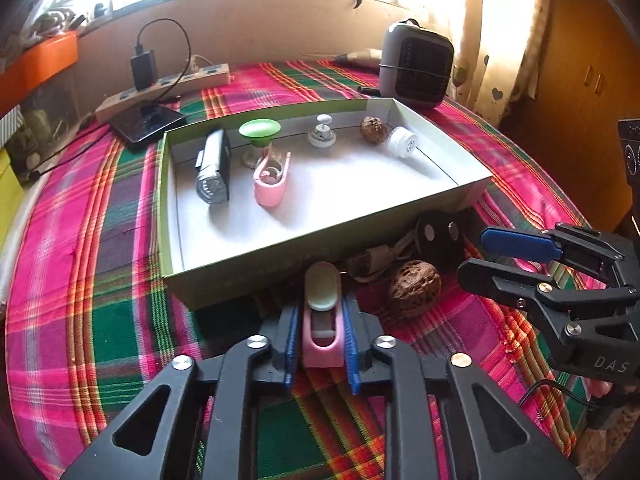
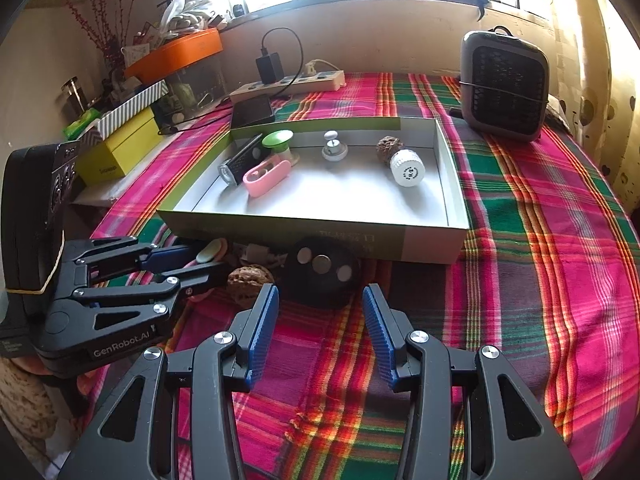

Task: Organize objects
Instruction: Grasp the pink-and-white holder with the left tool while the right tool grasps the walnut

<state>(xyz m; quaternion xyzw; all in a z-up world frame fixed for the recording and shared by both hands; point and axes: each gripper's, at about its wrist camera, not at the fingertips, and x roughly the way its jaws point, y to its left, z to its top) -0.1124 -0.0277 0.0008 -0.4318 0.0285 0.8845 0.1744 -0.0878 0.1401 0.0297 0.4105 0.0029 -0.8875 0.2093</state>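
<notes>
My left gripper (image 1: 321,308) is shut on a pink holder with a pale green oval top (image 1: 322,320), just in front of the box's near wall; the holder (image 2: 210,251) also shows in the right wrist view. The shallow green-sided box (image 1: 280,248) holds a black-and-silver torch (image 1: 214,168), a pink clip (image 1: 270,184), a green-topped hourglass (image 1: 260,132), a white knob (image 1: 322,134), a walnut (image 1: 374,130) and a white cap (image 1: 402,142). My right gripper (image 2: 321,290) stands open with nothing between its fingers. Just ahead of it lies a black round piece with silver discs (image 2: 322,272).
A second walnut (image 1: 414,288) and a coiled cable (image 1: 372,260) lie on the plaid cloth by the box's near wall. A grey heater (image 1: 416,64), a power strip (image 1: 168,88) and a dark flat device (image 1: 148,124) stand beyond the box. Boxes crowd the left edge (image 2: 120,148).
</notes>
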